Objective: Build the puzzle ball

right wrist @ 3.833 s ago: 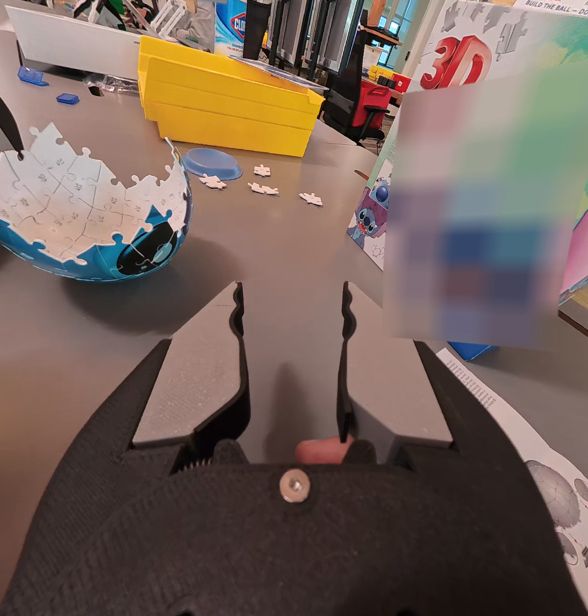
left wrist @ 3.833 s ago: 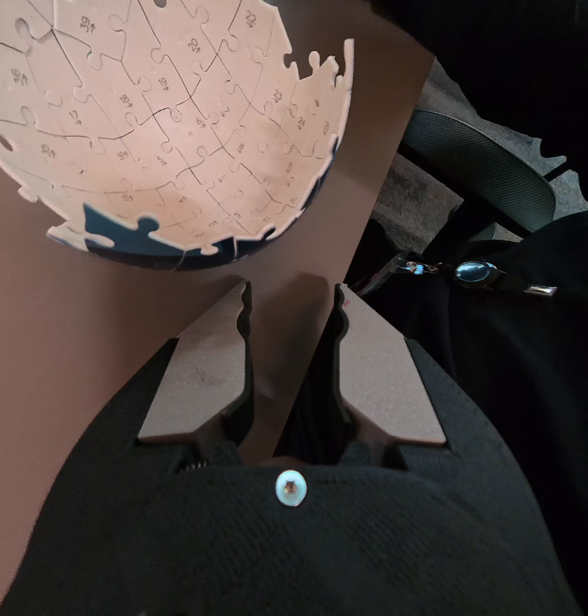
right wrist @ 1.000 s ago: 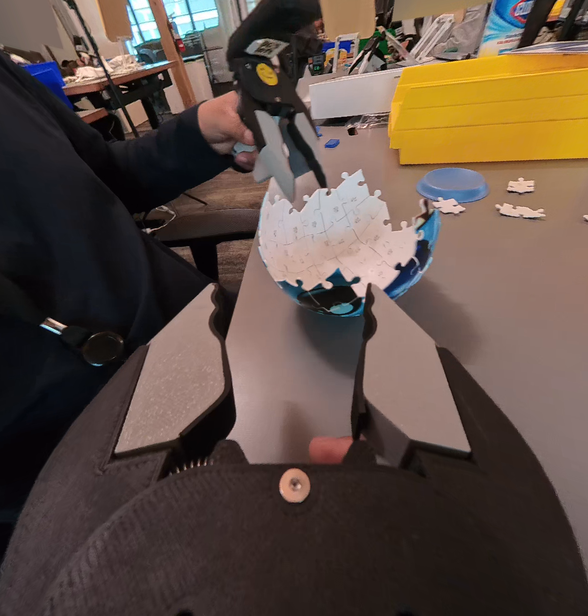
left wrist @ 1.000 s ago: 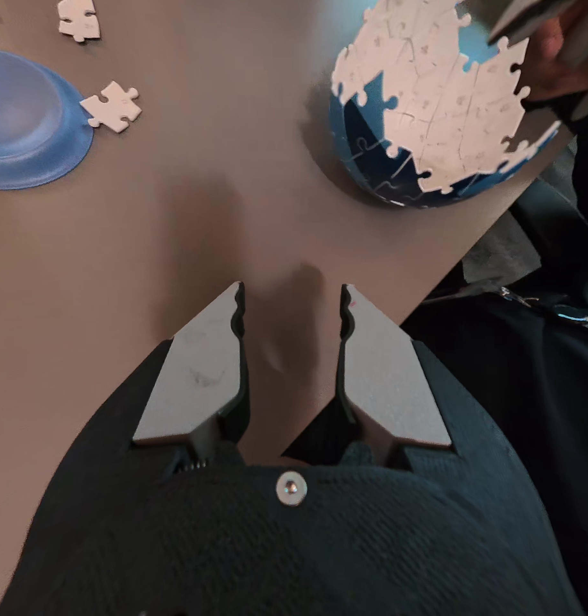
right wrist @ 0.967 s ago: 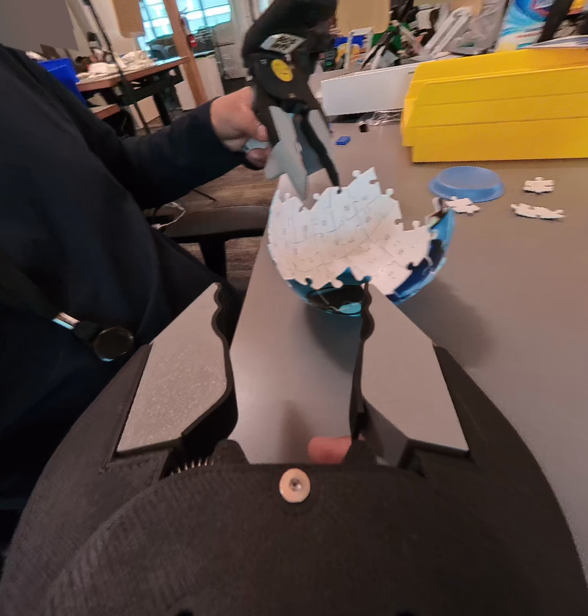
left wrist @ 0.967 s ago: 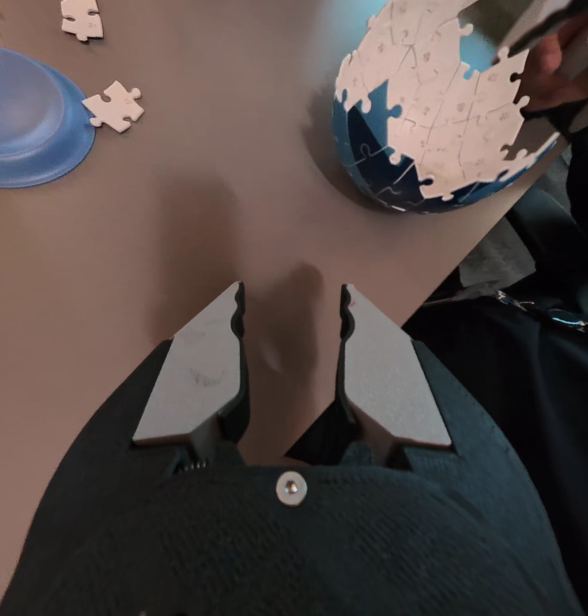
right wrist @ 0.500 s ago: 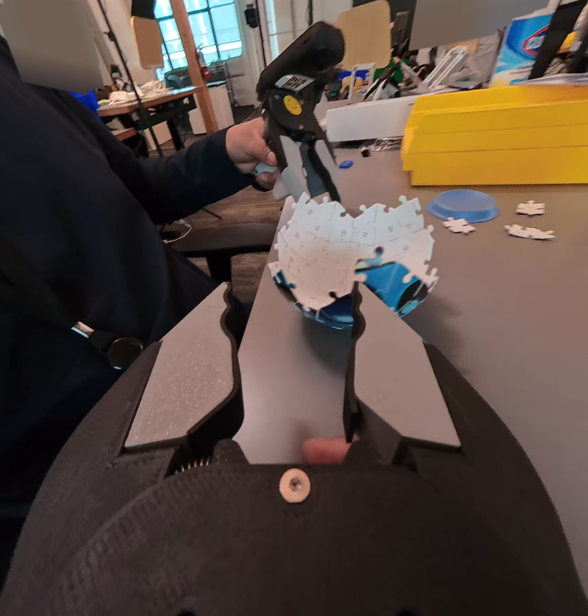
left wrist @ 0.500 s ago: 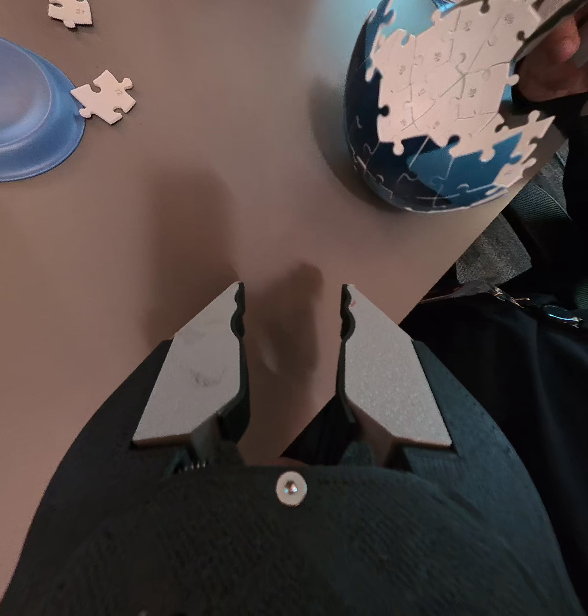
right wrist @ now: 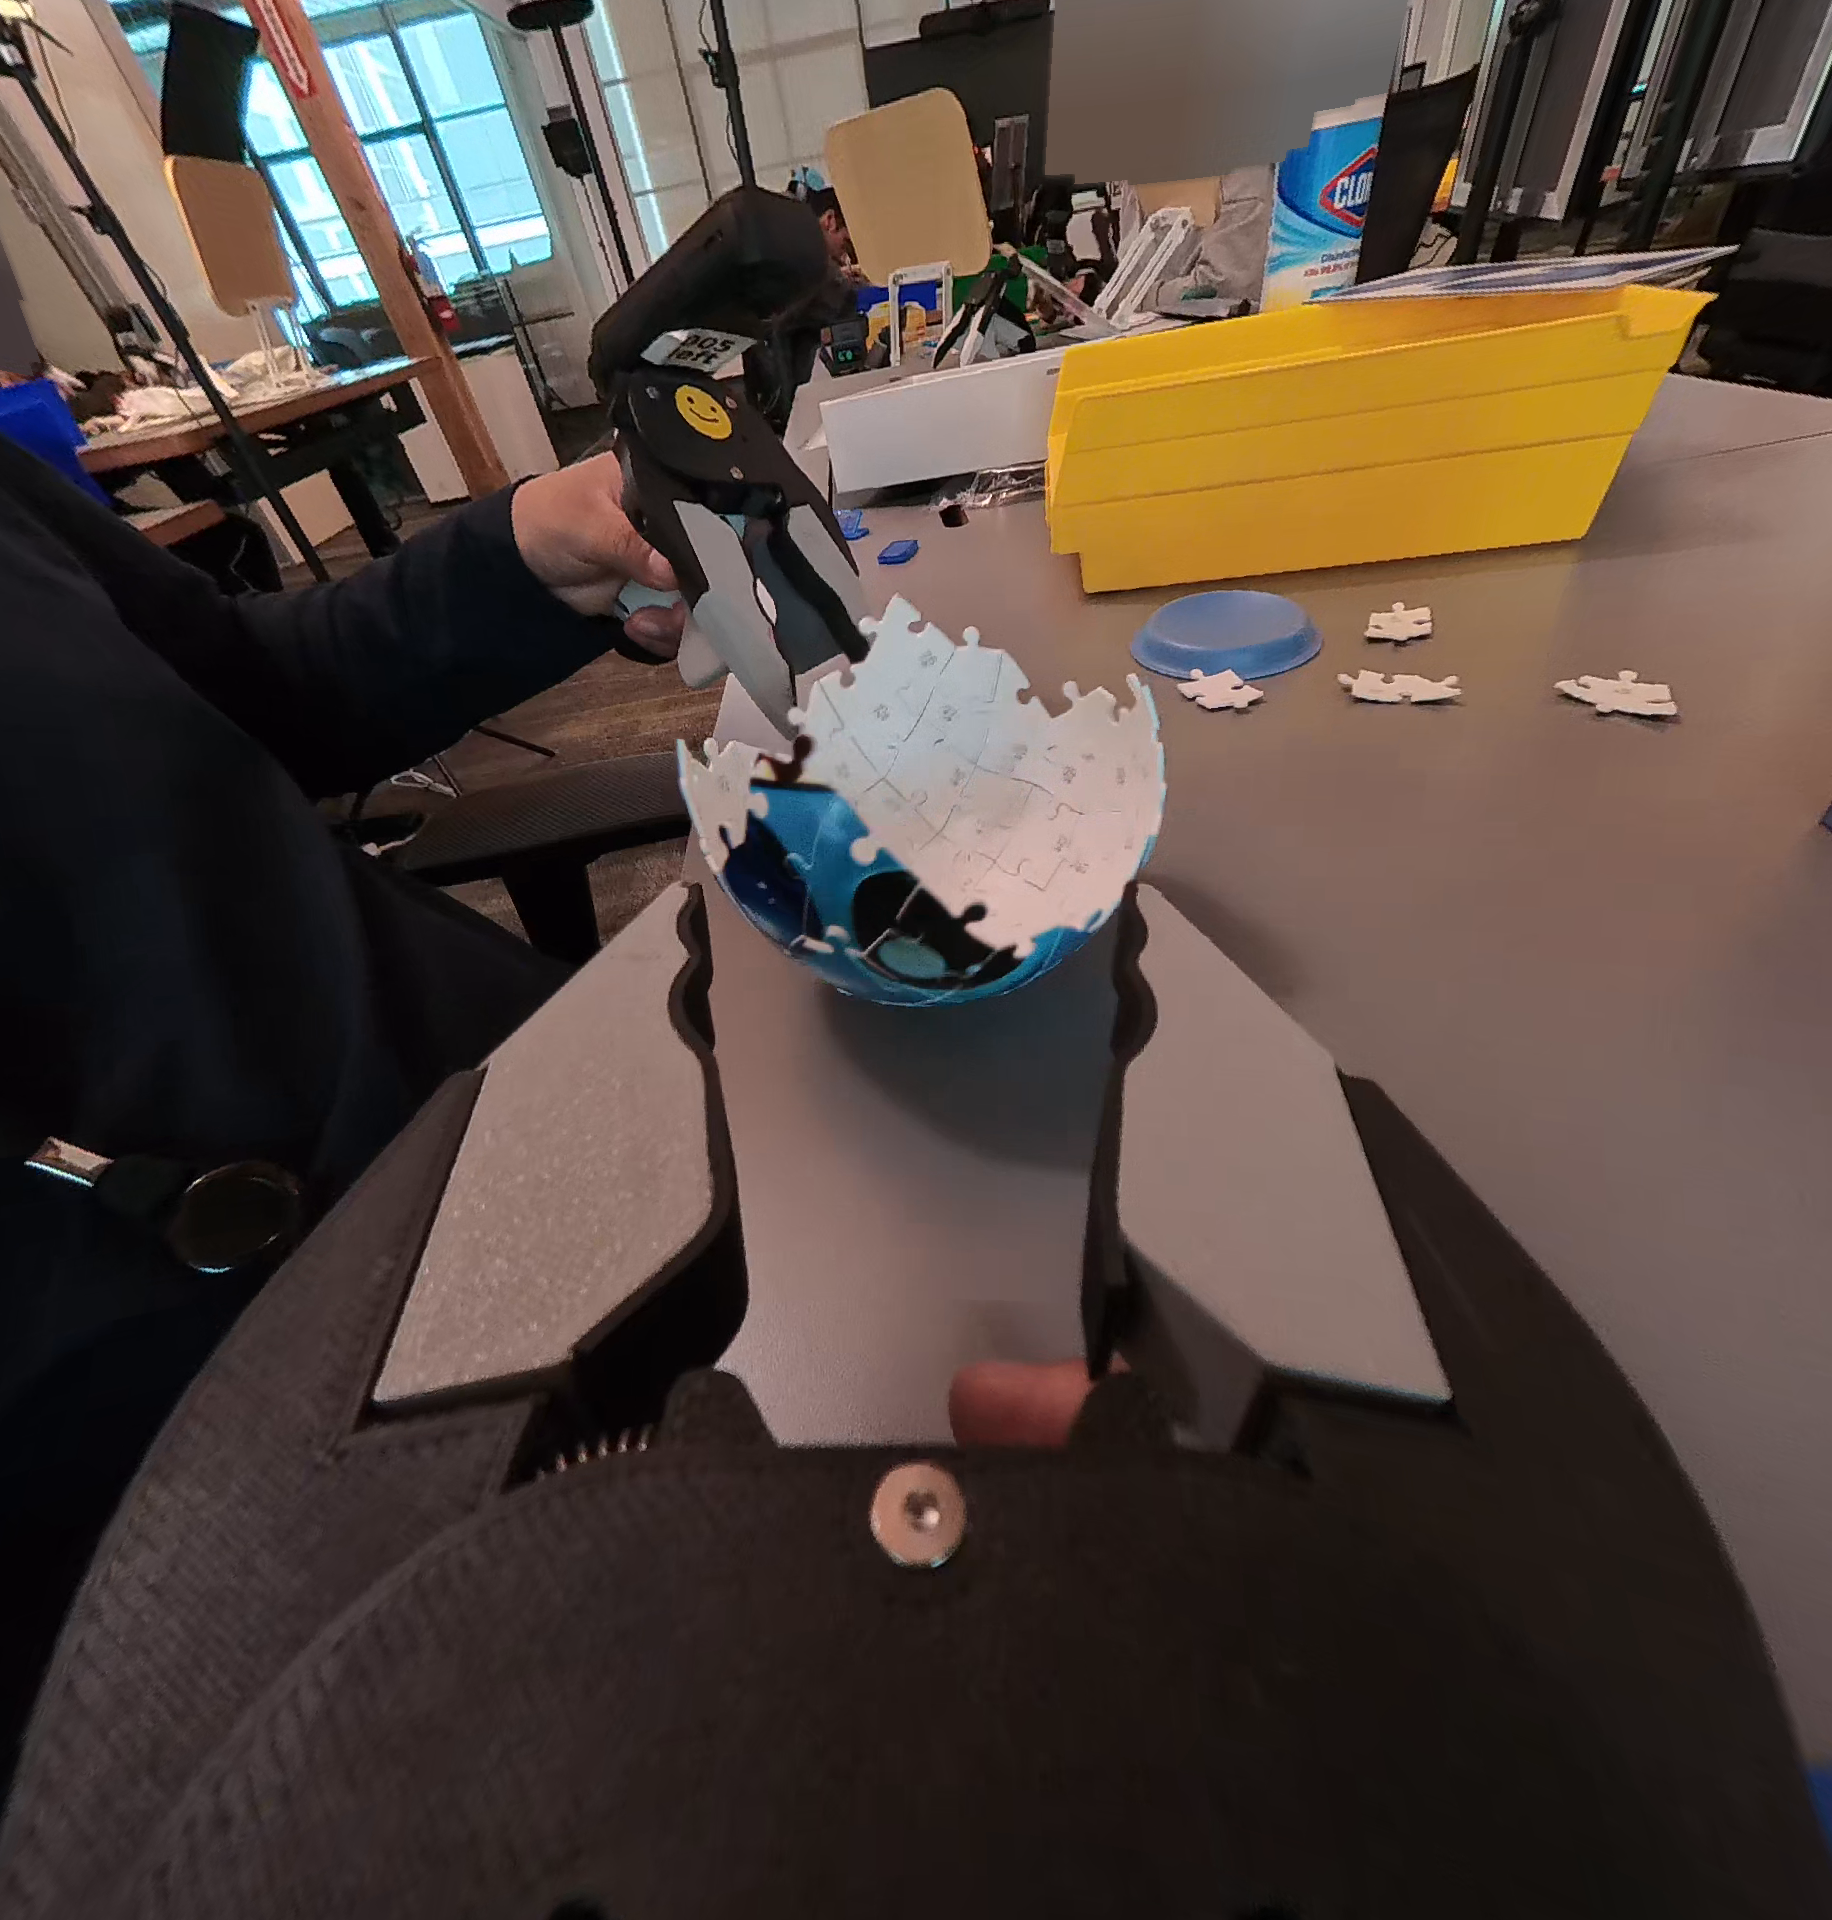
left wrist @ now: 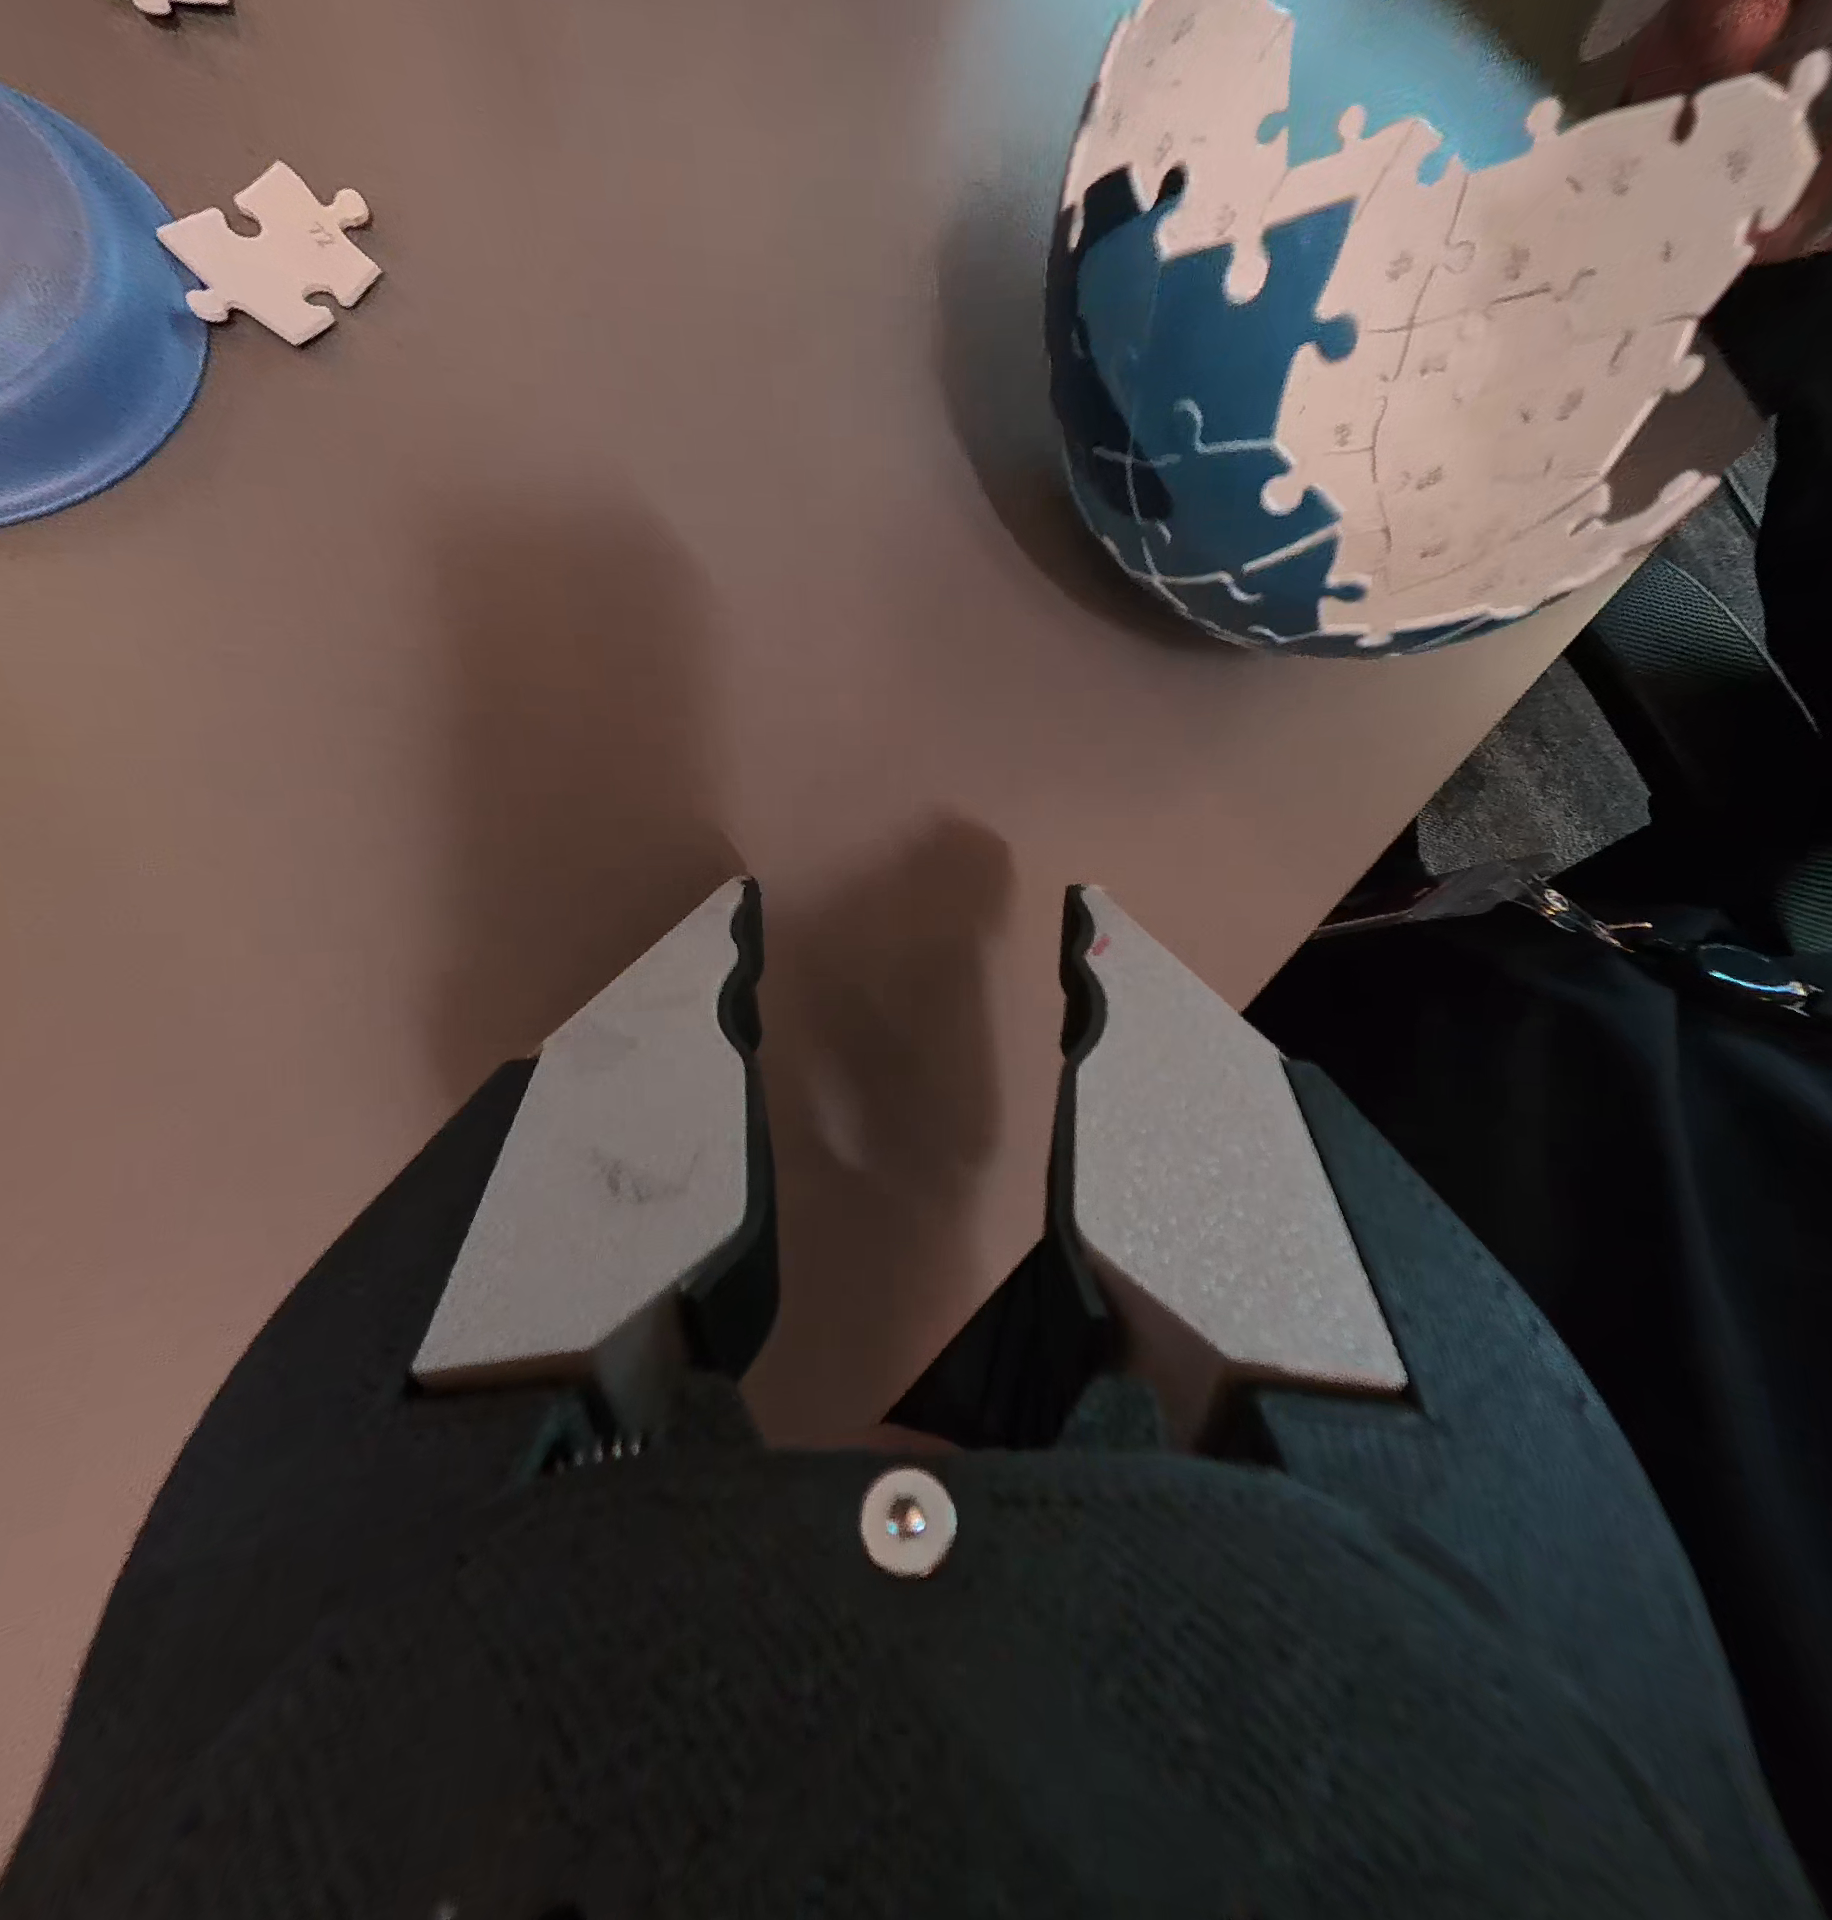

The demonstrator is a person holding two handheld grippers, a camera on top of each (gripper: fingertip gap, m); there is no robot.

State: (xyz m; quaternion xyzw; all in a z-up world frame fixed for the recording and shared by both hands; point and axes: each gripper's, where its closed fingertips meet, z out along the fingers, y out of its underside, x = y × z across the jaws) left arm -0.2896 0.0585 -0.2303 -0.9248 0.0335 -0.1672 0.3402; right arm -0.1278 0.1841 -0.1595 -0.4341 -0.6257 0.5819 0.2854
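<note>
The puzzle ball (left wrist: 1411, 343) is a partly built bowl-shaped shell, blue outside and white inside, lying tilted near the grey table's (left wrist: 579, 520) edge. My left gripper (left wrist: 910, 894) is open and empty above bare table, to the near left of the ball. In the right wrist view the left gripper (right wrist: 824, 691) hangs just over the ball's (right wrist: 974, 810) far left rim. My right gripper (right wrist: 912, 914) is open with its fingertips at either side of the ball's near base. I cannot tell if they touch it.
A blue dish (right wrist: 1224, 634) stands beyond the ball, with several loose white pieces (right wrist: 1395, 686) beside it; one piece (left wrist: 273, 255) lies against the dish (left wrist: 50, 343). Yellow bins (right wrist: 1338, 457) stand at the back. The table edge and a person's dark clothing (right wrist: 164, 831) are close by. Across from one pair of fingers to the other is roughly 25 centimetres. To the dish (left wrist: 50, 343): left tips about 15 centimetres, right tips about 30 centimetres. It is also in sight in the right wrist view (right wrist: 1179, 644).
The ball has rolled and tilted, turning more of its blue outside toward the left gripper. My right gripper has come closer to the ball. The left gripper has stayed open.
</note>
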